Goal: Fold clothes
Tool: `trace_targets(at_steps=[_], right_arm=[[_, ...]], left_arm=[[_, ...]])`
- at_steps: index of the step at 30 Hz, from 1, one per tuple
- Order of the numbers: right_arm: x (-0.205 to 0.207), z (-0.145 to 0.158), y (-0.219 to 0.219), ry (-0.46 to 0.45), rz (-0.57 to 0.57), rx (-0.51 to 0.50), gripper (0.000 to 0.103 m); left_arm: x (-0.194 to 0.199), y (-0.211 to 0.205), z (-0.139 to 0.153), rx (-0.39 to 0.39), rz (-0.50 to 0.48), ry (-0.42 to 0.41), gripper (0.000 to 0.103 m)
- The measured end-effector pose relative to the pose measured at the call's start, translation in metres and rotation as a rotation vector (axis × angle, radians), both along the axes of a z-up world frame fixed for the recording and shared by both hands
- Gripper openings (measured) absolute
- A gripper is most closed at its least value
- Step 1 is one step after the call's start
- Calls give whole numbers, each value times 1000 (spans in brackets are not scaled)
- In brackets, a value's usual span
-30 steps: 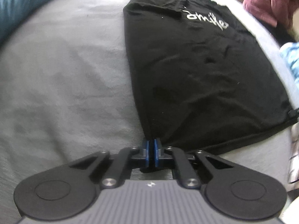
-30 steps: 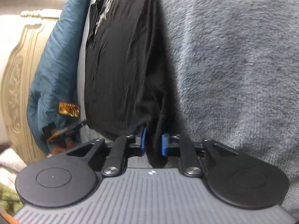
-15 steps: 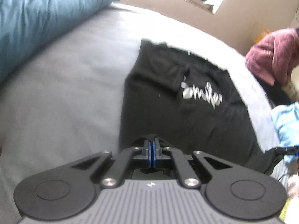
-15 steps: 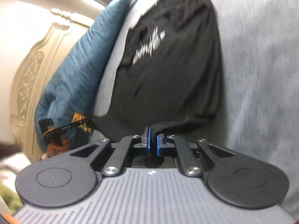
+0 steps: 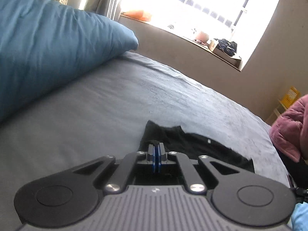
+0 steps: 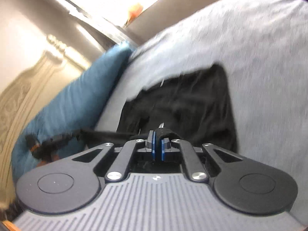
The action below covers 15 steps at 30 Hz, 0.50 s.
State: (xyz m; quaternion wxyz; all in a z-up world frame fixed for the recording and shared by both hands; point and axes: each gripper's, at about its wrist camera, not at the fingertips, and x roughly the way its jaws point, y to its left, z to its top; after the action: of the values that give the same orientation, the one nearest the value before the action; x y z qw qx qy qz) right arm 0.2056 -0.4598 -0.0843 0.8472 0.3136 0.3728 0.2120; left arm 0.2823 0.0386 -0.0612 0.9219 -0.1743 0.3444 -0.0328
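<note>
Left wrist view: my left gripper (image 5: 156, 155) is clenched, its blue pads pressed together on a pinch of the black T-shirt (image 5: 194, 148) at the edge nearest me.
Right wrist view: my right gripper (image 6: 158, 147) is clamped as well, a dark roll of the same black T-shirt (image 6: 181, 104) bunched over and between the pads.
Where the shirt lies: on the grey bedsheet (image 5: 96, 104), spread ahead of and below both sets of jaws; the part further from me rests flat on the bed, the near edge is lifted in my two grips.
Neighbours: the blue pillow (image 5: 48, 44) sits well off to one side of the shirt; a pink garment (image 5: 288, 129) lies at the bed's far edge, clear of the shirt.
Risk, slipping hem: both grips look shallow, a thin fold only, so I judge a quick swing could pull the cloth out of one hand and leave the fold lopsided.
Risk, uneven carry: if one hand travels further than the other, the lifted edge would land skewed on the lower half.
Risk, dragging: if I stay low, the lower layer may slide on the sheet and wrinkle.
Risk, blur: the right view is smeared, so I cannot tell how much cloth sits between those pads.
</note>
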Motion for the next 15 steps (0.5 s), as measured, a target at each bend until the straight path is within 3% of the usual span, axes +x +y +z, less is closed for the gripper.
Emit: trace_targets(at_steps=[9,15], right_arm=[[71,-35,-28,11,-132,58,4],[112,-58,-37,39,-147,75,4]], left_arm=[[67,-8,-32,-94,59,-43,3],[104,-8,-52,-79,67,-38,3]])
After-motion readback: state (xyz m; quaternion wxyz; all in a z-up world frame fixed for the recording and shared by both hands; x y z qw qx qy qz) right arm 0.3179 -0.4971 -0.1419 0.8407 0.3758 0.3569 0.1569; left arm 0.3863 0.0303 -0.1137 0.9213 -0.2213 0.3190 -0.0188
